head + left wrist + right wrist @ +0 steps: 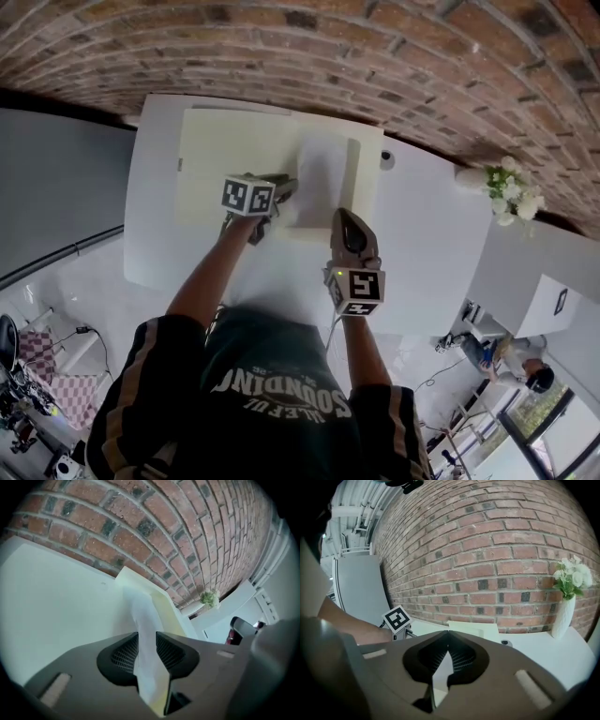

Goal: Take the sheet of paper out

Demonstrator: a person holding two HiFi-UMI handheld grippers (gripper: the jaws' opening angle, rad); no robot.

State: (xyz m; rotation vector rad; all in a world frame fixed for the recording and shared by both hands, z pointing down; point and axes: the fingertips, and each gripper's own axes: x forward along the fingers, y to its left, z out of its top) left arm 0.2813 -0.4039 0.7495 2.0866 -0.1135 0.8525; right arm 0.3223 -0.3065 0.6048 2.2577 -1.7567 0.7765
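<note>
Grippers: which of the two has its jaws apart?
The left gripper: its jaws stand apart with the paper between them. On the right gripper they meet at the tips.

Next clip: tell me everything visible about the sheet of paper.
The sheet of paper is plain white, thin and rectangular, with no print that I can make out. It lies lengthwise on the right half of a pale yellow folder, which rests flat on the white table. Its lower left corner reaches into the gap between the left gripper's parted jaws, where it looks slightly bowed rather than flat. It is not yet out of the folder.
</note>
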